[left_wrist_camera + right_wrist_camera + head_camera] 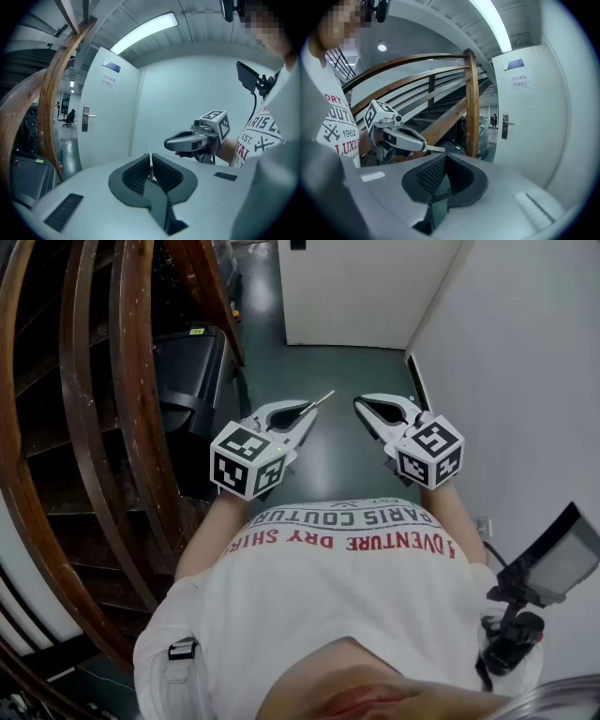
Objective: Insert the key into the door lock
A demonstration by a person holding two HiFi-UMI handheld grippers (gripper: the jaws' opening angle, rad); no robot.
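Pinched between the ribbed pads (pixel 135 174) of the left gripper (pixel 302 412), the key (pixel 150 161) stands on edge as a thin blade, its tip poking past the jaw tips. The right gripper view shows what that angle cannot: the key from the side, jutting out level. The right gripper (pixel 361 405) has its jaws pressed together on nothing. From the head view the two sit side by side at mid-frame, near each other but apart, in front of the person's white shirt (pixel 356 587). Only the gripper views show the door (pixel 110 126) with its handle plate (pixel 86 118), well apart from both grippers. A dark floor (pixel 328 362) runs as a narrow strip toward it. That strip is hemmed by the curved wooden stair rail (pixel 89 427) and a black case (pixel 192 381) at the left, and by the white wall (pixel 525 381) at the right.
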